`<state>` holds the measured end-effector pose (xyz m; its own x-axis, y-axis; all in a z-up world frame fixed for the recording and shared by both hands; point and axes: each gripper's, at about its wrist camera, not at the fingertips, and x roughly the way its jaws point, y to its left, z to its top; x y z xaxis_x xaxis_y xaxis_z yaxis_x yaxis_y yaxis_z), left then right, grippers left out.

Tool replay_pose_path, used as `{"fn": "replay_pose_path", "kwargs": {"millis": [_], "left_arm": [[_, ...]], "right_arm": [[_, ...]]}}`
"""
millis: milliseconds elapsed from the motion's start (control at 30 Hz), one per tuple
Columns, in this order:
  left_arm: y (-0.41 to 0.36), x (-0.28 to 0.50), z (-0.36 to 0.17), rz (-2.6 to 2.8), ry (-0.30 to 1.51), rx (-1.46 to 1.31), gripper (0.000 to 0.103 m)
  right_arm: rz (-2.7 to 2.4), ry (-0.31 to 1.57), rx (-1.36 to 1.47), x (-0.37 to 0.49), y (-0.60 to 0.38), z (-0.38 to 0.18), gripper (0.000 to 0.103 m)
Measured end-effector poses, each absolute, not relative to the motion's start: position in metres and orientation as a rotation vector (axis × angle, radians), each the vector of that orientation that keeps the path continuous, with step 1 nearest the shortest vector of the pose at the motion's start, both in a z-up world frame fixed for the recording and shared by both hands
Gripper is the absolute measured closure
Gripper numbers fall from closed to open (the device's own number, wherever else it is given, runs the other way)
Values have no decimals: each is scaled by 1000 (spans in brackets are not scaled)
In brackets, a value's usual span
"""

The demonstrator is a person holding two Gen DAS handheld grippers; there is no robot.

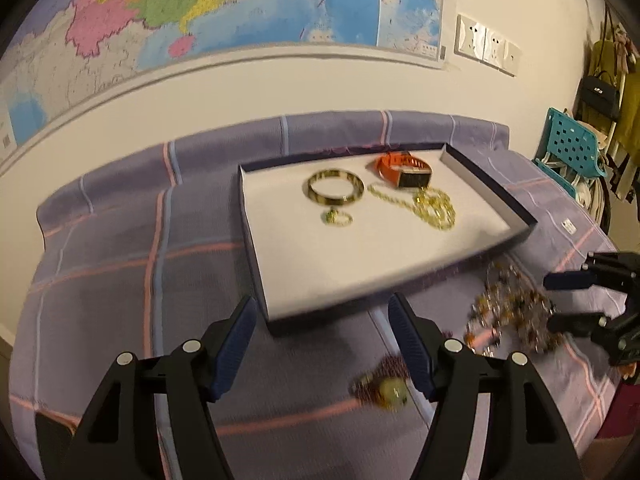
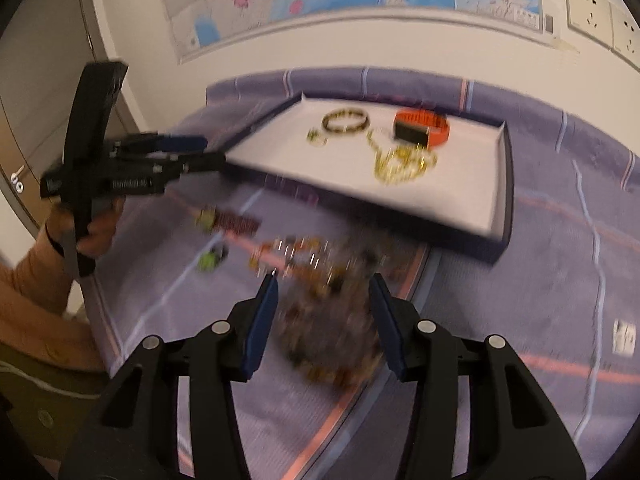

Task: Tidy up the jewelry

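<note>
So the white tray (image 1: 304,264) sits on the purple plaid cloth (image 1: 120,280), already holding a bangle (image 1: 335,191), gold chain (image 1: 434,208), small ring (image 1: 338,218) and orange watch (image 1: 404,170). Just in front of the tray lies a blurry beaded necklace (image 2: 332,300). Right gripper (image 2: 324,312) straddles it, jaws apart, not pinching. Left gripper (image 1: 322,340) hangs by the tray's near edge, released, nothing held.

Both wrist views angled down, close over the bed, sharing the tray (image 1: 486,184) (image 2: 505,184)
</note>
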<state>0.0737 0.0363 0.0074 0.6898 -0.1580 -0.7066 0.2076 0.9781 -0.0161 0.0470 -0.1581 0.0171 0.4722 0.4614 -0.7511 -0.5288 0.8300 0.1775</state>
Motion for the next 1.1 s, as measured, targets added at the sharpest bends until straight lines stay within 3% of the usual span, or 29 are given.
{"fn": "replay_pose_path", "kwargs": {"millis": [933, 1033, 1100], "left_arm": [[17, 34, -21, -254, 845, 117, 37], [16, 34, -22, -255, 847, 107, 37], [17, 35, -23, -254, 851, 100, 37]], "right_arm": [[491, 882, 3, 29, -174, 9, 58], [499, 881, -14, 29, -169, 7, 61], [497, 885, -19, 30, -168, 5, 72]]}}
